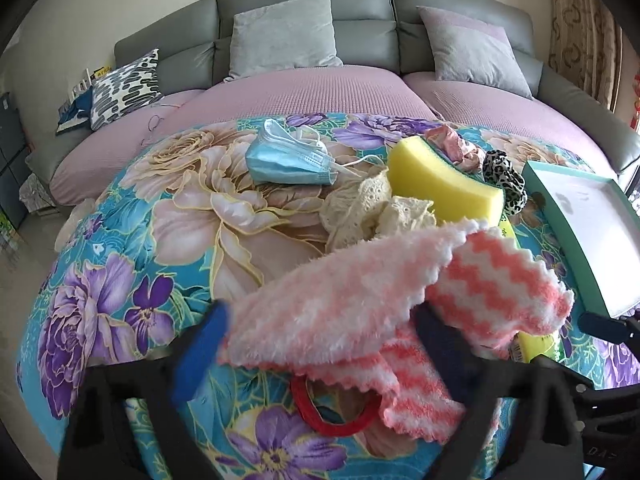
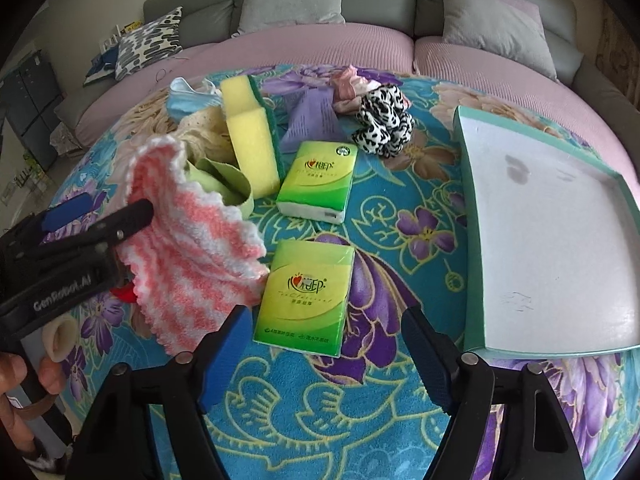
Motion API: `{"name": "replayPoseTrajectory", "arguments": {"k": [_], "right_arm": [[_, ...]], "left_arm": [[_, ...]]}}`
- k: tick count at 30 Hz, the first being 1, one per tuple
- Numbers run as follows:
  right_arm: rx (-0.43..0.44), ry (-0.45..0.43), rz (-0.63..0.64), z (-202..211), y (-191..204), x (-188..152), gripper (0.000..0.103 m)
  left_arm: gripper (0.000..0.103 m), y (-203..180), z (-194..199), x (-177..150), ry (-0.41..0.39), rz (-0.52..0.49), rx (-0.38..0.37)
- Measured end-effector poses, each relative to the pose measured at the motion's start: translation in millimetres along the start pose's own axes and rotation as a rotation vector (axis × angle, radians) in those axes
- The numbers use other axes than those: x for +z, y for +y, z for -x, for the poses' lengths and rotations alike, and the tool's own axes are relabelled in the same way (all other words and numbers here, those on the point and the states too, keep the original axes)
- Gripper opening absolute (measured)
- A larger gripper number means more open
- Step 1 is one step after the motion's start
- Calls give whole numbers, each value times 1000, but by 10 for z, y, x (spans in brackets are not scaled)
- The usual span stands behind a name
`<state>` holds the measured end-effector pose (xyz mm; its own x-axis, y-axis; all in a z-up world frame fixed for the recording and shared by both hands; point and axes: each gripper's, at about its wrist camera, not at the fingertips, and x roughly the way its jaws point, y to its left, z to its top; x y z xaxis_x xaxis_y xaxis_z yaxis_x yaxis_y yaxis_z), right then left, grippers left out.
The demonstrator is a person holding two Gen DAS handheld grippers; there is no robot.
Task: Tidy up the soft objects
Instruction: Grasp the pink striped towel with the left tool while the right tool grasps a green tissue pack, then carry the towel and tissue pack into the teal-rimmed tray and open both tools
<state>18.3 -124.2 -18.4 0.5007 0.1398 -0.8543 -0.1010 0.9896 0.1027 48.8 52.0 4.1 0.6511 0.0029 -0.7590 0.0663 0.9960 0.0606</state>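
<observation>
A pink-and-white striped fluffy cloth (image 1: pixel 348 300) lies bunched between the fingers of my left gripper (image 1: pixel 320 340), draped over the right finger; the jaws stand wide apart. It also shows in the right wrist view (image 2: pixel 192 232), with the left gripper (image 2: pixel 96 216) at it. My right gripper (image 2: pixel 324 340) is open and empty, just in front of a green tissue pack (image 2: pixel 304 296). A second tissue pack (image 2: pixel 318 180), a yellow sponge (image 2: pixel 250 144), a leopard scrunchie (image 2: pixel 384 122), a blue face mask (image 1: pixel 288 156) and a cream lace piece (image 1: pixel 368 208) lie on the floral blanket (image 1: pixel 120 240).
An empty teal-rimmed white tray (image 2: pixel 552 236) lies at the right. A red ring (image 1: pixel 320 416) lies under the cloth. A pink scrunchie (image 2: pixel 352 84), a purple sachet (image 2: pixel 310 120) and a green band (image 2: pixel 228 184) lie nearby. A grey sofa with cushions (image 1: pixel 284 32) stands behind.
</observation>
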Motion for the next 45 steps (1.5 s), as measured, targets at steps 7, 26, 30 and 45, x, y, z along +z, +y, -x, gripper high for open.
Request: {"name": "replayPoseTrajectory", "arguments": {"k": [7, 26, 30, 45], "right_arm": [[31, 20, -6, -63, 3, -11, 65], [58, 22, -5, -22, 24, -7, 50], [55, -9, -24, 91, -23, 1, 50], [-20, -161, -149, 699, -552, 213, 50]], "left_arm": [[33, 55, -114, 12, 39, 20, -38], [7, 138, -63, 20, 47, 65, -44], [6, 132, 97, 75, 11, 59, -31], [6, -212, 793, 685, -179, 30, -77]]}}
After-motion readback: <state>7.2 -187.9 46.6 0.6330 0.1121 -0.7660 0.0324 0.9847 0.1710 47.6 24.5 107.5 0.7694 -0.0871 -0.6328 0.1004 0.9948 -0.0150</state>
